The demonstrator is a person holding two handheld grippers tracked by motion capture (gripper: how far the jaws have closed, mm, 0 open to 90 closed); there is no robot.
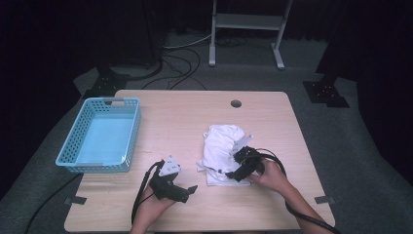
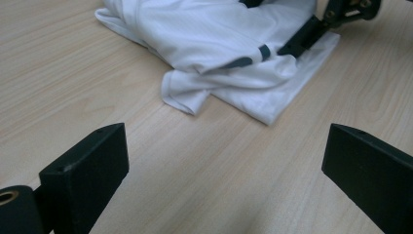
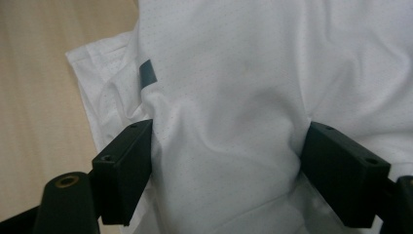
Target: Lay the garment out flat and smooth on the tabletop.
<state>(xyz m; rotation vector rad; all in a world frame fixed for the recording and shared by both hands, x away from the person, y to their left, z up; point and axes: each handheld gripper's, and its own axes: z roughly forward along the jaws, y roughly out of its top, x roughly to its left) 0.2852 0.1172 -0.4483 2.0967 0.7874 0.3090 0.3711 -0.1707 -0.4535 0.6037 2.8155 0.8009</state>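
A crumpled white shirt (image 1: pixel 221 144) with a dark stripe lies on the wooden table (image 1: pixel 185 114), right of centre. My right gripper (image 1: pixel 230 174) rests on the shirt's near edge. In the right gripper view its jaws (image 3: pixel 226 165) straddle a bunched fold of the shirt (image 3: pixel 243 73), and both pads press into the cloth. My left gripper (image 1: pixel 190 191) lies low near the table's front, to the left of the shirt, open with bare wood between its jaws (image 2: pixel 224 175). The left gripper view shows the shirt (image 2: pixel 219 44) ahead and the right gripper (image 2: pixel 311 29) on it.
A light blue plastic basket (image 1: pixel 132 131) stands at the table's left edge. A round cable hole (image 1: pixel 236 104) sits near the far edge. Cables trail from both grippers off the front. Stand legs and a metal frame (image 1: pixel 246 22) are on the floor behind.
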